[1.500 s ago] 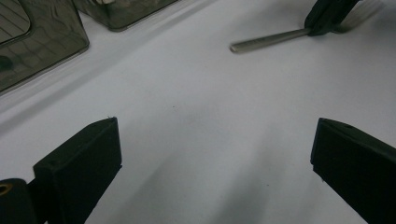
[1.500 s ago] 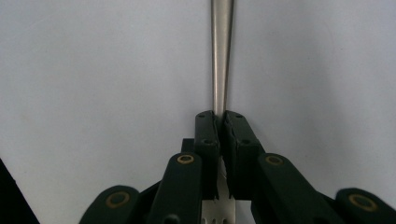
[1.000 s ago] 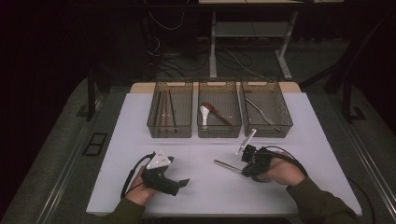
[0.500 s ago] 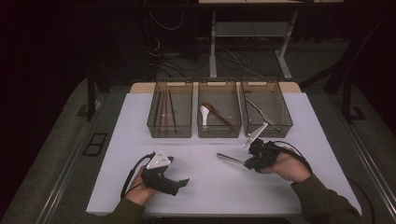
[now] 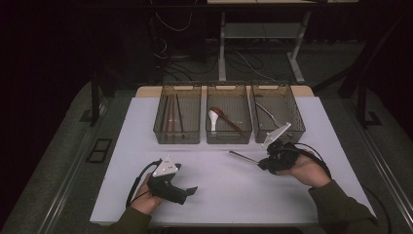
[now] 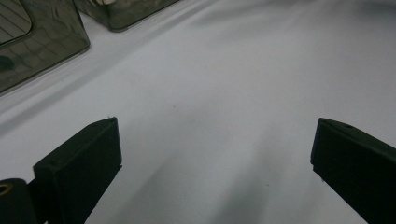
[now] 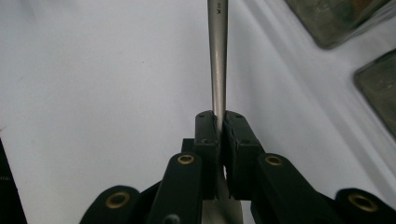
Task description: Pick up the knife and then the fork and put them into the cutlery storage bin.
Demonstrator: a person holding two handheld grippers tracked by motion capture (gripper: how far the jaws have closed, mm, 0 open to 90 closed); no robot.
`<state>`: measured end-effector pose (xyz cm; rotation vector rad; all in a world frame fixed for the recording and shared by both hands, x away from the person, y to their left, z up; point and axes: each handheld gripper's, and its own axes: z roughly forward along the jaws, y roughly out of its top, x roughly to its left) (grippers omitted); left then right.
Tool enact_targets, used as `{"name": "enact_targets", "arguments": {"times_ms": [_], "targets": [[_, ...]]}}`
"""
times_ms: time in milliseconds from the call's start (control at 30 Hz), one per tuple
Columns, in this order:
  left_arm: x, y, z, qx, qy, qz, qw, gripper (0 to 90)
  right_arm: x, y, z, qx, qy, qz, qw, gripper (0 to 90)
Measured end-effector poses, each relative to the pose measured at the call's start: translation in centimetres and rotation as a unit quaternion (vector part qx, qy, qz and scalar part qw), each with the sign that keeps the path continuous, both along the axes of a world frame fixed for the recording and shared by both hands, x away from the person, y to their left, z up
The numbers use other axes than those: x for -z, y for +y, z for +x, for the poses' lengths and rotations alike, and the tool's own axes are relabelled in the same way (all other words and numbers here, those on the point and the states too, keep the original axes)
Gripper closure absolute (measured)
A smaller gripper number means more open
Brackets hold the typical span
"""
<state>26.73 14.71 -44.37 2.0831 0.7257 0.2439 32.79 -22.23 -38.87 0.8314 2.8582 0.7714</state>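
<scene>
Left claw (image 6: 212, 163) agape, right claw (image 7: 217, 122) clamped.

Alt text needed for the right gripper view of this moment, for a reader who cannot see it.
The right gripper has its black jaws shut on the handle of a slim metal utensil, which runs straight up the picture over the white table. Corners of two smoky plastic bins show at upper right.

White tabletop (image 5: 214, 195); three smoke-grey translucent bins (image 5: 229, 131). Silver-grey metal utensil (image 7: 218, 56) between black jaws with brass-coloured pins. White spoon (image 5: 213, 118) and reddish-brown spoon (image 5: 225, 116) in the middle bin. Olive-green sleeves (image 5: 341, 212).
</scene>
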Motion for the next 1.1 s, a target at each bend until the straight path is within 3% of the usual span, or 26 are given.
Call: {"name": "enact_targets", "arguments": {"times_ms": [567,867,1100], "targets": [[0.0,0.0,0.0,-0.001,-0.001,0.001,1.0,1.0,-2.7,-3.2,1.0,0.045,-0.037,0.049,0.9971,84.4],[0.0,-0.1,0.0,-0.001,-0.002,0.001,1.0,1.0,-3.8,-5.6,2.1,0.081,-0.058,0.066,0.9928,84.4],[0.0,0.0,0.1,-0.001,-0.003,-0.002,1.0,1.0,-4.2,-7.1,3.6,0.118,-0.071,0.065,0.9883,84.4]]}}
